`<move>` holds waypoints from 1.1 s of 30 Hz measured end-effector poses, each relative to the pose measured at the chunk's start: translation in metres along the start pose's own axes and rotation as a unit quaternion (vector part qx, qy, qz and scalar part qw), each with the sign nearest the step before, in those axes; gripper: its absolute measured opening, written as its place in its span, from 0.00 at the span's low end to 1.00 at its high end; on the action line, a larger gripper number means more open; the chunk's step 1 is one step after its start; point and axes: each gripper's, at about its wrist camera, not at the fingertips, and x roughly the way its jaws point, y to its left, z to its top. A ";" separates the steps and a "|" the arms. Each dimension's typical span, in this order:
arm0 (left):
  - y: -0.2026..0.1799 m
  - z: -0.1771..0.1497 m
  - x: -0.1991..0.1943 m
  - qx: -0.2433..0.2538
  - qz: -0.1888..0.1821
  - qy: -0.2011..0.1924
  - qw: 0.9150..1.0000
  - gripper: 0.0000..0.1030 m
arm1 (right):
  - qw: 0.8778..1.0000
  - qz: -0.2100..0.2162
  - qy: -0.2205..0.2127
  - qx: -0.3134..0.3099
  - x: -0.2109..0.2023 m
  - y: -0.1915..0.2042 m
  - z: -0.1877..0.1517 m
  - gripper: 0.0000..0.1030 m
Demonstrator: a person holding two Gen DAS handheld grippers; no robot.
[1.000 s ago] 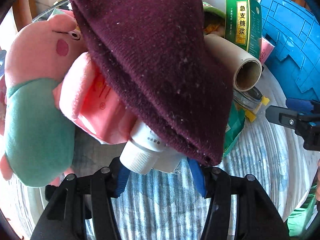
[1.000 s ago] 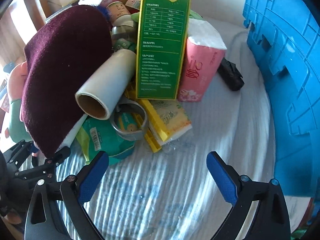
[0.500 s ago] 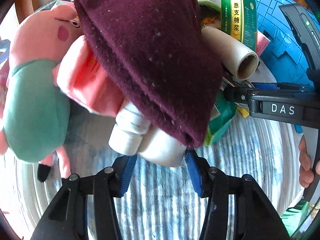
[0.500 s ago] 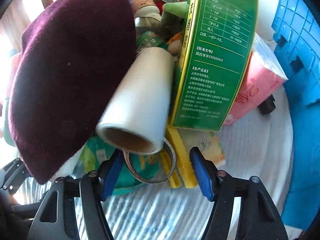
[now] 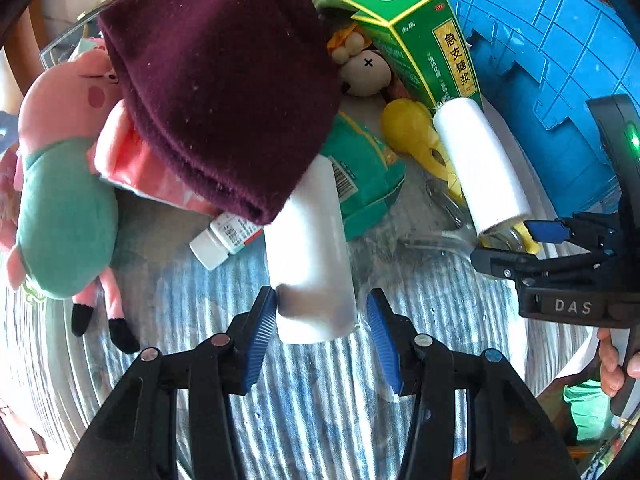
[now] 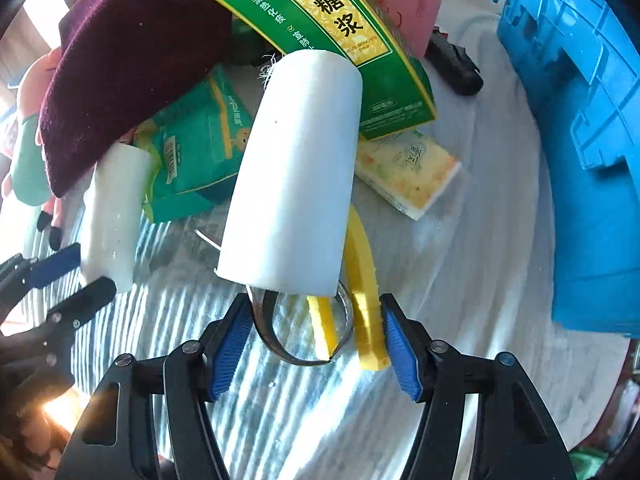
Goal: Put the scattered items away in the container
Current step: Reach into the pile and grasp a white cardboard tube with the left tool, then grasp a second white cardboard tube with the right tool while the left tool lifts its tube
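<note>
A pile of items lies on the striped cloth beside the blue crate (image 5: 560, 64). My left gripper (image 5: 322, 316) is open, its pads on either side of the near end of a white roll (image 5: 308, 248) that sticks out from under a maroon hat (image 5: 224, 92). My right gripper (image 6: 316, 340) is open around the near end of a second white roll (image 6: 296, 176), with a tape ring (image 6: 304, 332) and a yellow clip (image 6: 364, 280) between the fingers. The right gripper also shows in the left wrist view (image 5: 516, 240).
A pink pig plush (image 5: 60, 168), pink tissue pack (image 5: 136, 164), small white bottle (image 5: 224, 240), green packet (image 5: 364, 176) and green medicine box (image 5: 424, 48) lie in the pile. A yellow-patterned tissue pack (image 6: 408, 172) and a black object (image 6: 456, 68) lie near the blue crate (image 6: 580, 120).
Both grippers have moved in on the pile. The left now straddles a white roll, the right straddles the other roll and the tape ring. The medicine box has tipped over.
</note>
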 end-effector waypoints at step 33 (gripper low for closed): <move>0.023 0.004 -0.004 0.003 -0.002 -0.017 1.000 0.43 | 0.991 0.122 -0.025 0.054 0.002 0.031 0.047 0.54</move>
